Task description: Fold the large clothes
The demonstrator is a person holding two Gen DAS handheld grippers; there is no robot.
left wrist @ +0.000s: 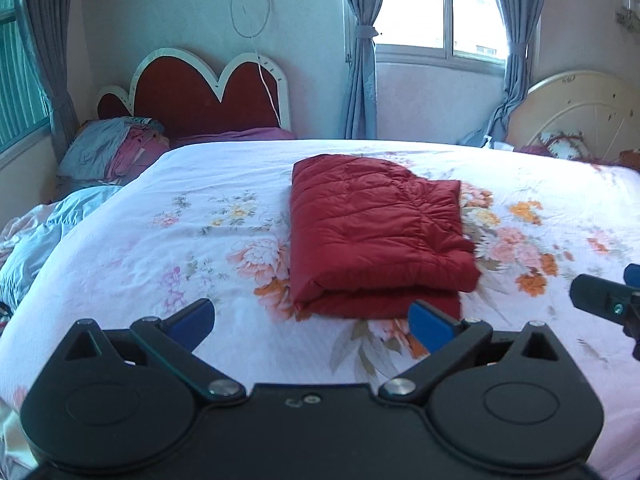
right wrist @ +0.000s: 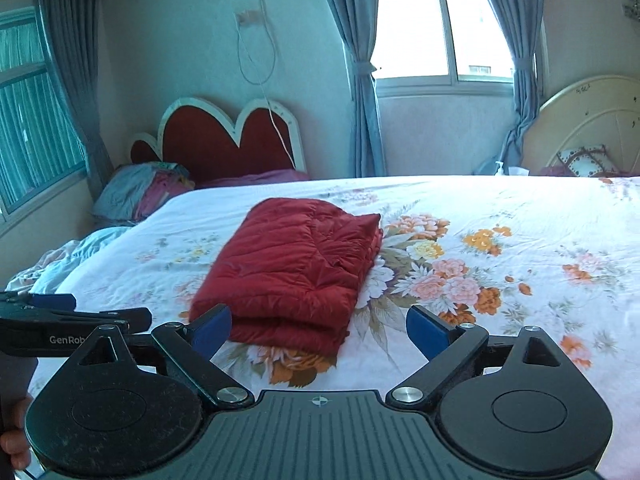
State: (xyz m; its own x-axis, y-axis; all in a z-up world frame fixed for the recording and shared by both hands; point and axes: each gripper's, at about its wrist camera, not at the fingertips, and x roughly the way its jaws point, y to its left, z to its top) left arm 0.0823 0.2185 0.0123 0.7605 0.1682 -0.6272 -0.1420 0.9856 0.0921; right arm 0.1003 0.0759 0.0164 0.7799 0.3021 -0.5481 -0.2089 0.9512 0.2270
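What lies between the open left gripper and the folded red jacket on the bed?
Only bare flowered bedsheet lies between the left gripper and the red jacket, as the left wrist view shows.

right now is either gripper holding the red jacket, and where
Nothing is held. The left gripper and right gripper are both open and clear of the folded red jacket, which lies on the bed.

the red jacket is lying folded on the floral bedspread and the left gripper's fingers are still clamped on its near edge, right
Not quite. The red jacket does lie folded on the floral bedspread, but the left gripper is open and clear of it, as the left wrist view shows.
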